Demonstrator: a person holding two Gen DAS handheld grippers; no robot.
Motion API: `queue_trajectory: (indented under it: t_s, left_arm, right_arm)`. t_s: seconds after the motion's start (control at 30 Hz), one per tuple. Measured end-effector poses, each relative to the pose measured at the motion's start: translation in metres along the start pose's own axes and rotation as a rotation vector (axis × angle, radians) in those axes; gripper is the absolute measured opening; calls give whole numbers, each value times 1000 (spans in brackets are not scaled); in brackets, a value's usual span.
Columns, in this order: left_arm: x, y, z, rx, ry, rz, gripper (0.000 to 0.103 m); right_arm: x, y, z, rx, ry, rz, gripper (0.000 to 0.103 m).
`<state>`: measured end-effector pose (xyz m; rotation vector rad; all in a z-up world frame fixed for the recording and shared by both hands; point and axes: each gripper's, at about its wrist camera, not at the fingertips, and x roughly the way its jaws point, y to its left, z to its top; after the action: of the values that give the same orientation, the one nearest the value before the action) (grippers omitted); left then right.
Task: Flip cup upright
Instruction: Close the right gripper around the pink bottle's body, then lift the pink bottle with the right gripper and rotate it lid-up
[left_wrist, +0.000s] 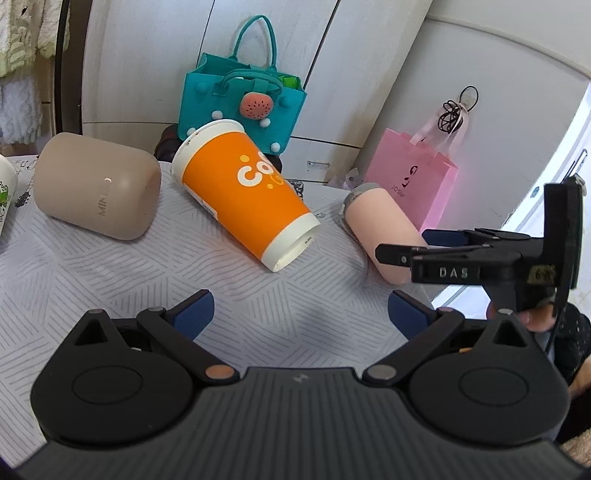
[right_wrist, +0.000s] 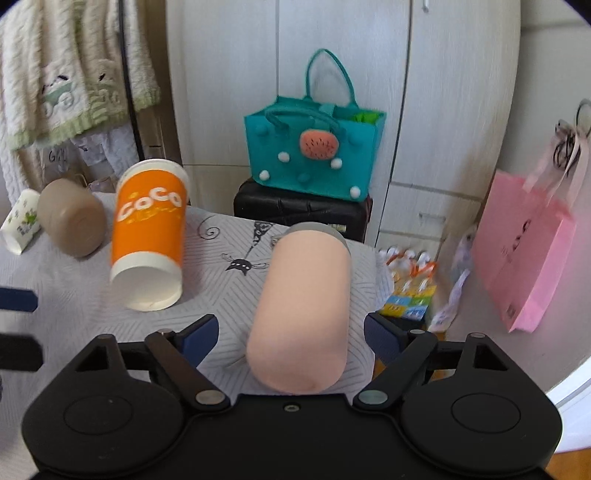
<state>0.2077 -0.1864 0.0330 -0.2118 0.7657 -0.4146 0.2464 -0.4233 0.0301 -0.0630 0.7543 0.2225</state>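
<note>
An orange and white paper cup (left_wrist: 245, 194) lies on its side on the patterned tablecloth, base toward me; it also shows in the right wrist view (right_wrist: 149, 232). A pink cup (right_wrist: 301, 314) with a grey lid lies on its side near the table's right edge, its base between my right gripper's (right_wrist: 291, 338) open jaws, not touched. In the left wrist view the pink cup (left_wrist: 380, 229) lies right of the orange one. My left gripper (left_wrist: 301, 314) is open and empty, short of the orange cup. The right gripper (left_wrist: 402, 247) shows at the pink cup.
A beige cup (left_wrist: 98, 184) lies on its side at the left, with a white patterned cup (right_wrist: 20, 221) beyond it. A teal felt bag (left_wrist: 242, 103) stands behind the table on a black case (right_wrist: 301, 210). A pink paper bag (left_wrist: 413, 179) hangs at right. The table edge (right_wrist: 375, 284) runs beside the pink cup.
</note>
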Motion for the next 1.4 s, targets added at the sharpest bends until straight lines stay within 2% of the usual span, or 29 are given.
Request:
queue_trajectory:
  t_s: [0.2, 0.23, 0.27, 0.33, 0.57, 0.67, 0.87, 1.03, 1.4]
  left_arm:
    - [4, 3, 0, -4, 17, 8, 101]
    - [4, 4, 0, -5, 18, 10, 101]
    - [4, 4, 0, -4, 19, 11, 101]
    - [4, 5, -1, -3, 20, 13, 101]
    - [-1, 11, -9, -24, 24, 10, 101]
    - [-6, 11, -14, -23, 26, 9, 101]
    - [-25, 7, -21, 0, 17, 2, 101]
    - [-41, 11, -31, -8, 8, -23, 101]
    - [-78, 28, -42, -24, -19, -15, 101]
  right_arm:
    - [21, -9, 2, 62, 43, 70, 88]
    - [25, -10, 2, 71, 51, 77, 84]
    - [28, -12, 3, 86, 56, 71, 73]
    - [32, -15, 1, 109, 65, 55, 68]
    - [10, -10, -8, 152, 36, 77, 67]
    - [2, 0, -17, 157, 49, 110, 67]
    - [-24, 21, -31, 167, 49, 119, 67]
    - [-43, 35, -49, 191, 93, 134, 67]
    - [-71, 71, -68, 261, 119, 311, 67]
